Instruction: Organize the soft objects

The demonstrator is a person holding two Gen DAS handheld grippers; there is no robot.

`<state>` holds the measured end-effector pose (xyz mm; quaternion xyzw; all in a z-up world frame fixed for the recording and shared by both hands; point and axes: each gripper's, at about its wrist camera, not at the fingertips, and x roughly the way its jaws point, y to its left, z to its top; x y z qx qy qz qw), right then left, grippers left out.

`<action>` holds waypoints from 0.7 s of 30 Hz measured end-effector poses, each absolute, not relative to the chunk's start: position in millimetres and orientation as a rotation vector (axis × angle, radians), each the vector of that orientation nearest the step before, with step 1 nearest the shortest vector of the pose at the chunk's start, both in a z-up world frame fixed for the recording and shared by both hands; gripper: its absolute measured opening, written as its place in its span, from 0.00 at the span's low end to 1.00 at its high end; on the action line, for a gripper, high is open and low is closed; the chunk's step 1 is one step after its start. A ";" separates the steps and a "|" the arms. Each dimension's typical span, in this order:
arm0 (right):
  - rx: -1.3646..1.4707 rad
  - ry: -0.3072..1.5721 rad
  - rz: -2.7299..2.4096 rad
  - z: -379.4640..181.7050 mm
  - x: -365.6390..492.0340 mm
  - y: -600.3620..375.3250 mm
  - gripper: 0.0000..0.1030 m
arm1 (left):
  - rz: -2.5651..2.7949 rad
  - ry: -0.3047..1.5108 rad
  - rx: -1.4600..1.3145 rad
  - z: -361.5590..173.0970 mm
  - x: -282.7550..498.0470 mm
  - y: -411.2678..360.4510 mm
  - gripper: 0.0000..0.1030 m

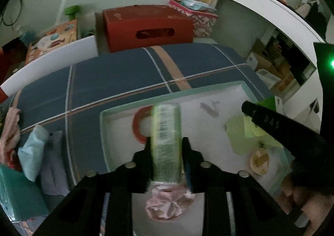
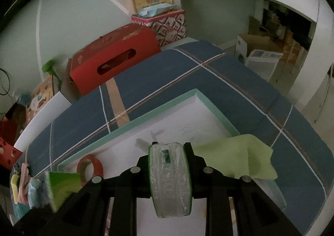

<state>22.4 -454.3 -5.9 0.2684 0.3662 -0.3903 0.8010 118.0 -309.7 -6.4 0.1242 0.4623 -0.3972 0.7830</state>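
My left gripper (image 1: 167, 141) hangs over a white tray with a teal rim (image 1: 117, 109). A green tissue pack (image 1: 166, 127) stands on end between its fingers. The pack is blurred while the fingers are sharp, so it looks loose, and the jaws stand open around it. Below it in the tray lies a pink scrunchie (image 1: 167, 204). My right gripper (image 2: 170, 145) is shut on a second tissue pack (image 2: 170, 179), clear-wrapped with green edges, above the tray (image 2: 217, 108). One of the right gripper's fingers (image 1: 263, 120) reaches in over a light green cloth (image 1: 238, 133).
In the tray are a red tape roll (image 2: 89, 169) and a yellow round item (image 1: 258, 161). The green cloth (image 2: 233, 158) drapes over the tray's right rim. Pink, light blue (image 1: 32, 150) and lavender cloths lie on the blue plaid cover at the left. A red box (image 1: 146, 25) stands behind.
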 end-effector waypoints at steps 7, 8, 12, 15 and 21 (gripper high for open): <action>0.576 0.763 -0.826 12.1 14.0 -451.2 0.53 | -0.843 0.985 0.219 13.6 121.0 -294.5 0.72; 0.567 0.758 -0.826 16.0 12.9 -449.2 0.54 | -0.824 0.984 0.213 16.9 123.0 -289.7 0.73; 0.529 0.760 -0.826 28.1 10.7 -443.1 0.62 | -0.727 0.974 0.197 25.3 134.6 -272.6 0.85; 0.520 0.779 -0.824 30.3 10.4 -441.1 0.71 | -0.637 0.980 0.202 25.9 145.3 -259.3 0.91; 0.456 0.837 -0.816 25.7 19.2 -431.2 0.98 | -0.506 1.046 0.171 18.3 166.0 -232.3 0.92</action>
